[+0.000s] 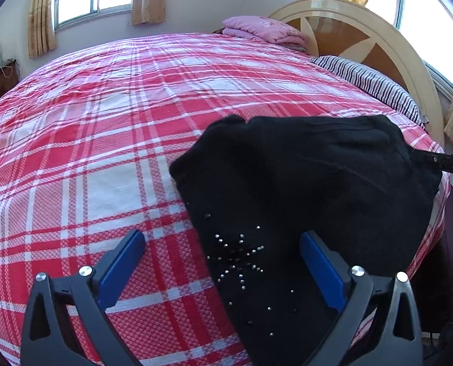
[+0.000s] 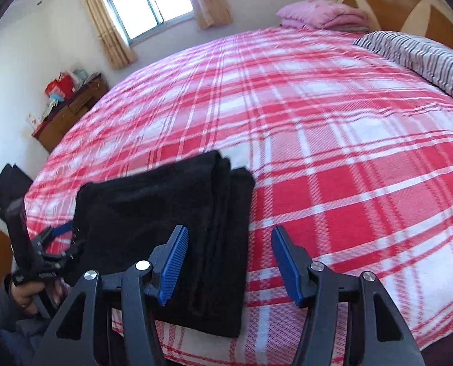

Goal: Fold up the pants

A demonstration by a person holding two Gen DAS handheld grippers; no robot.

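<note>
The black pants (image 1: 302, 189) lie folded into a compact rectangle on the red plaid bed near its front edge, with small silver studs (image 1: 238, 259) on the near part. They also show in the right wrist view (image 2: 165, 222), with stacked layers along the right edge. My left gripper (image 1: 223, 262) is open, its jaws straddling the pants' left edge just above the cloth. My right gripper (image 2: 229, 262) is open and empty above the pants' right edge. The left gripper also shows in the right wrist view (image 2: 65, 238) at the pants' left side.
The red and white plaid bedspread (image 1: 104, 122) covers a wide bed. A folded pink quilt (image 1: 266, 32) and a striped pillow (image 1: 369, 82) lie by the wooden headboard (image 1: 363, 39). A wooden cabinet (image 2: 71, 113) with clutter stands by the far wall under a window.
</note>
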